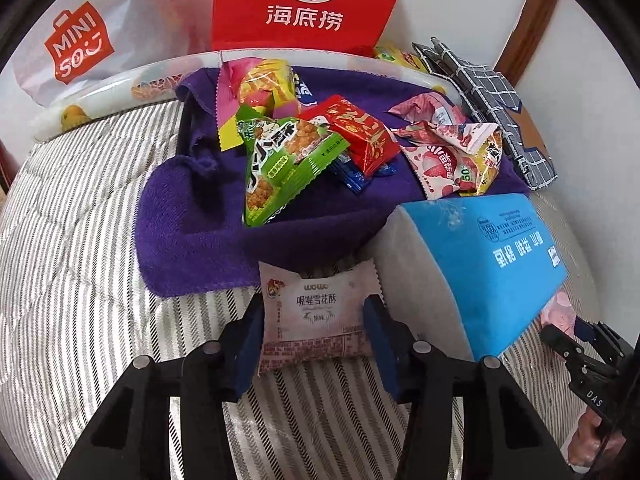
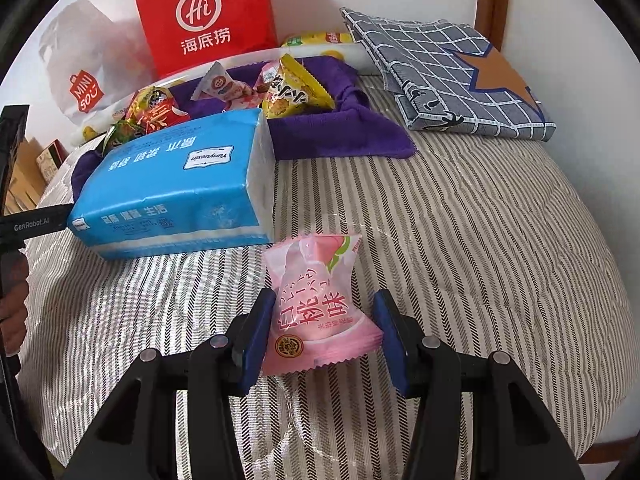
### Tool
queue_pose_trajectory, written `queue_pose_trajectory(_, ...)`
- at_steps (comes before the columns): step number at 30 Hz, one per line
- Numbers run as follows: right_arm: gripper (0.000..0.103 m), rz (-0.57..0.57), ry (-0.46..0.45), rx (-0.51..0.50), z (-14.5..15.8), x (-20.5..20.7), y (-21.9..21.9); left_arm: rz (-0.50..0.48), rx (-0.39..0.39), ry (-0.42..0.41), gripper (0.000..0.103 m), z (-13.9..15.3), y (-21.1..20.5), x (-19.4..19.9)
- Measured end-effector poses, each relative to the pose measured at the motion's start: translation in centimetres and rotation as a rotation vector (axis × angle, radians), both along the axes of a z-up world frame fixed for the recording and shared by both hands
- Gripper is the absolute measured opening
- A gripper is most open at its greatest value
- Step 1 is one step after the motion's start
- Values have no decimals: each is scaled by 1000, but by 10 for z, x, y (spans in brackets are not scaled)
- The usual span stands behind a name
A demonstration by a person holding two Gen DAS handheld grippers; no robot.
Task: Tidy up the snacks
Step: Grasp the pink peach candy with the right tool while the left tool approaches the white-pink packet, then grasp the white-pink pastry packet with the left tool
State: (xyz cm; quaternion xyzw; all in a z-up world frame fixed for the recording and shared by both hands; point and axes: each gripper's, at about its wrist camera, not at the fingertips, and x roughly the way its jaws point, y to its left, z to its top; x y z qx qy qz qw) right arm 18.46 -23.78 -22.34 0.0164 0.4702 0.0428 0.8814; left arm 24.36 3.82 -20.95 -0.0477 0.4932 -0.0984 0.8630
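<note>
While most snacks are already heaped on the purple towel (image 1: 192, 216), two remain off it: a pale snowflake-crisp packet (image 1: 316, 312) bracketed by the left gripper (image 1: 314, 344), and a pink peach packet (image 2: 320, 308) between the right gripper (image 2: 324, 336) jaws; contact cannot be confirmed.

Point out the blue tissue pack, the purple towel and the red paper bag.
tissue pack (image 2: 168, 184), right wrist view, blue top face
purple towel (image 1: 192, 216), left wrist view, bare front part
red paper bag (image 1: 308, 4), left wrist view, front logo
</note>
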Motion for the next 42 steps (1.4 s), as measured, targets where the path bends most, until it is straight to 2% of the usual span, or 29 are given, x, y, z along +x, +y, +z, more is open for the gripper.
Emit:
queue_pose_trajectory(3,50,-2,-3,2,1,-1,-1,10,-19,-3,33,5,7,-7)
queue_pose_trajectory(10,50,-2,-10,12,3,-5,1,36,-76,19,25,6,26,-27)
queue_pose_trajectory(21,50,15,-17,30,6,-11,6,93,-64,57,22,4,49,-67)
queue_pose_trajectory(23,50,20,-20,32,7,-12,7,95,-69,26,24,9,50,-70)
queue_pose_trajectory(25,50,25,-25,30,9,-13,7,97,-49,4,35,16,48,-67)
queue_pose_trajectory(33,50,-7,-20,25,9,-14,-3,19,11,-8,37,20,24,-33)
queue_pose_trajectory(36,50,-26,-12,20,7,-12,-9,-18,45,-11,50,16,13,-20)
queue_pose_trajectory(39,51,-40,-3,13,4,-9,-12,-38,84,0,50,9,6,-16)
queue_pose_trajectory(42,51,-44,4,11,2,-5,-14,-49,63,33,50,1,6,-16)
